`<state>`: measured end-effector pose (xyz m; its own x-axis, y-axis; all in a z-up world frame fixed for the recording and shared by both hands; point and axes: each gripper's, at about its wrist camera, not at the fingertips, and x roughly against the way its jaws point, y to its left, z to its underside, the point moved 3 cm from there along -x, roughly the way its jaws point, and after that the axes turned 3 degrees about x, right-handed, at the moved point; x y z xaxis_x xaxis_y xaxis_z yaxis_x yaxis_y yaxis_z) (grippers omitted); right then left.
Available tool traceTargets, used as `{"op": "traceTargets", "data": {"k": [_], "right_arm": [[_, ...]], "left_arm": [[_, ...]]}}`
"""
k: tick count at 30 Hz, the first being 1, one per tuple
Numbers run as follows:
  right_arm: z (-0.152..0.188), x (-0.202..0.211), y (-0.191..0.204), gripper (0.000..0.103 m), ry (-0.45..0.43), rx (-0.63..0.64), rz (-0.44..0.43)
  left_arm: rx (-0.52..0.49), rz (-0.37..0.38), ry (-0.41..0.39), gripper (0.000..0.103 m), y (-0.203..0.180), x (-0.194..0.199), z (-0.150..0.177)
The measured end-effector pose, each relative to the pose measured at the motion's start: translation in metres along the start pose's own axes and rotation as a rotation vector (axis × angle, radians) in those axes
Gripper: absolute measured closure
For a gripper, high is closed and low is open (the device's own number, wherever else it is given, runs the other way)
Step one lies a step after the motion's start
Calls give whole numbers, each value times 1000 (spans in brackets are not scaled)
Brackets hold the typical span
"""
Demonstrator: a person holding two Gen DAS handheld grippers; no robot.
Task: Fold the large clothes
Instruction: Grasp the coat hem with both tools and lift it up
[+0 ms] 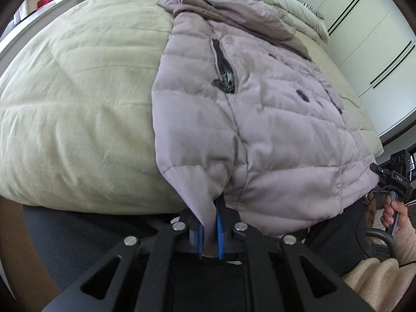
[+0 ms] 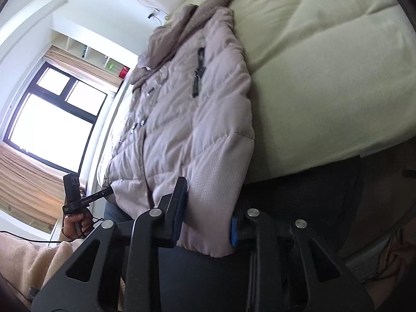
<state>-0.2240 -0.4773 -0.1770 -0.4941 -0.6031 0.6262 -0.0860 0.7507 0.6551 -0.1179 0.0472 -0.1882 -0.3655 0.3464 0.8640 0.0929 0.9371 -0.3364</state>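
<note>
A pale lilac quilted puffer jacket (image 1: 260, 119) lies lengthwise on the bed, hood at the far end, hem hanging over the near edge. My left gripper (image 1: 209, 230) is shut on the jacket's hem corner, fabric pinched between its blue pads. In the right wrist view the same jacket (image 2: 187, 119) runs away from me. My right gripper (image 2: 205, 223) has the other hem corner between its fingers, the fingers wide apart around the thick fabric. The left gripper also shows in the right wrist view (image 2: 109, 191), touching the hem. The right gripper shows at the left view's right edge (image 1: 377, 169).
A cream duvet (image 1: 78, 91) covers the bed. Pillows (image 1: 280, 2) lie at the head. White wardrobe doors (image 1: 377, 39) stand to the right. A window with curtains (image 2: 52, 119) is on the other side. A dark bed base (image 2: 299, 197) is below the duvet edge.
</note>
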Motion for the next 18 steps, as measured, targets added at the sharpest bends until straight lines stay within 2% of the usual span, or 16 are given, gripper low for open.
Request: {"op": "traceTargets", "data": {"k": [4,9,12,18], "right_arm": [[-21,18,29,83,-79,83,-17],[-70,27,68,86,-165,196,-39],[-114,28,98,87,-223,265,-51],[-222,16,132,88,-341,314,-52]], "left_arm": [[33,71,-84,96,0,31,-24],[54,155,-212,97,-6,61,-75],[58,207,-279,97,-13,72,-116],[19,198,-396,97,-27,86,-212]]}}
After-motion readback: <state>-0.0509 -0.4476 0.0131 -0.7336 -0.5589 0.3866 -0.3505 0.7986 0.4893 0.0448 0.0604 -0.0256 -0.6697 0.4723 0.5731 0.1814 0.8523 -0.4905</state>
